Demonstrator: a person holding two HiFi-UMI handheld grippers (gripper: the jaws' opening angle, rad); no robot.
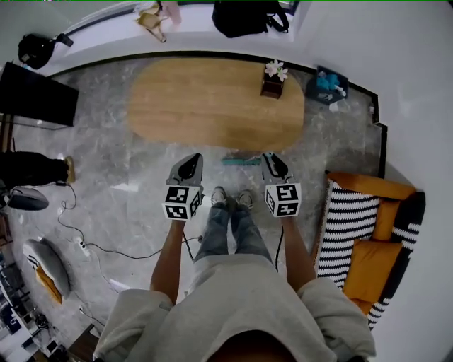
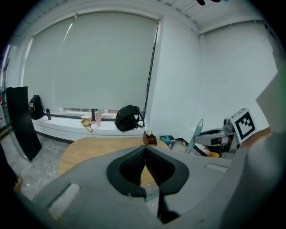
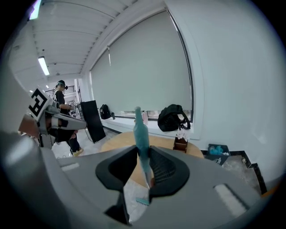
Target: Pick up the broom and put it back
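Teal slim-handled broom (image 3: 139, 125) upright, clamped in right gripper (image 3: 143, 151); left gripper (image 2: 145, 155) jaws closed, empty

Ahead, an oval wooden table (image 1: 212, 102) with a small flower box (image 1: 273, 79) near its right end. Beyond, on the window ledge (image 1: 191, 30), a black backpack (image 1: 248, 15). At right, a striped sofa (image 1: 350, 215) with orange cushions (image 1: 371, 267).

The head camera is looking steeply down while both gripper cameras are facing the shared oval bench (image 1: 212, 102) and backpack (image 2: 128, 118).
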